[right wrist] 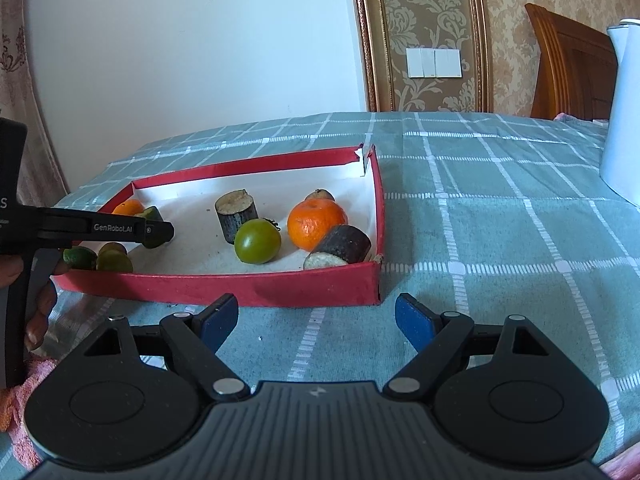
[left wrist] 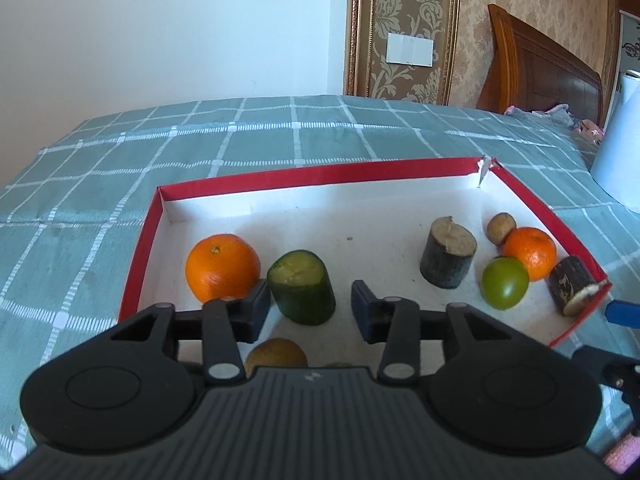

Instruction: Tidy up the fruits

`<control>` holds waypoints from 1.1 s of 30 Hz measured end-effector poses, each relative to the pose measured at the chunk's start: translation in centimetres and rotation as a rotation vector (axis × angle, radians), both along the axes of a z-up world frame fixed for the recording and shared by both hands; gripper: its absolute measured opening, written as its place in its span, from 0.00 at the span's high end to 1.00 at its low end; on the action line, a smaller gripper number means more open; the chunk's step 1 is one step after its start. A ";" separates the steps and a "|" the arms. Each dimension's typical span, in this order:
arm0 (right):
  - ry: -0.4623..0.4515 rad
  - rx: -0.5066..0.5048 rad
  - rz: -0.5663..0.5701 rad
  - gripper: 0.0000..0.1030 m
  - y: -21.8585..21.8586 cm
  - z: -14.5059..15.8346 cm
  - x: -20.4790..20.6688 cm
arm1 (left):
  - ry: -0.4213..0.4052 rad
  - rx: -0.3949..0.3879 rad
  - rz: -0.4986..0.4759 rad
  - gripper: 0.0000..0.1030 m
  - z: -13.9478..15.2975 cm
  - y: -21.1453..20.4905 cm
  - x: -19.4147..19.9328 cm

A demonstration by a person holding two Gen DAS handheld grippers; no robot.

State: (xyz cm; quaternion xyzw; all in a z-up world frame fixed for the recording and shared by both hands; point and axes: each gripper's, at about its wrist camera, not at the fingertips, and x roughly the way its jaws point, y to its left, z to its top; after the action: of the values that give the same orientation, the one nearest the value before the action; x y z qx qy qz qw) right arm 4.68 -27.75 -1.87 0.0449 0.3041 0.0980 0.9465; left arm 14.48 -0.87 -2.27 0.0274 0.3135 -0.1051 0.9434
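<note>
- Step in hand, as judged: left gripper (left wrist: pixel 306 304) lines up on the green cut cylinder (left wrist: pixel 302 288) inside the red tray (left wrist: pixel 320 172); fingers apart, straddling it, left pad touching or nearly so, not clamped
- Tray sits on the bed (left wrist: pixel 100 160); a large orange (left wrist: pixel 222 266) lies just left of the cylinder
- Right end of tray: green tomato (right wrist: pixel 257 241), small orange (right wrist: pixel 316 224), two dark cut cylinders
- Right gripper (right wrist: pixel 316 320) waits outside the near tray wall, fingers wide apart, empty
- Next move likely calls for centring, closing on the cylinder's sides, lifting clear of the orange
- Writing: "GenRobot.AI" on the left gripper's side, seen from the right wrist
</note>
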 end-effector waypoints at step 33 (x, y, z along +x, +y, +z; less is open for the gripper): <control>-0.027 -0.081 0.000 0.02 5.1 1.3 -3.7 | -0.164 -0.037 0.231 0.00 4.3 1.8 -15.9</control>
State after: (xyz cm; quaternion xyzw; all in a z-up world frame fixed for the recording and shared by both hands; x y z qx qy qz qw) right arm 1.01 -22.67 -0.52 0.0053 0.2949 0.0863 0.9516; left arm -1.41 0.95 2.07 -0.0176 0.2343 0.0011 0.9720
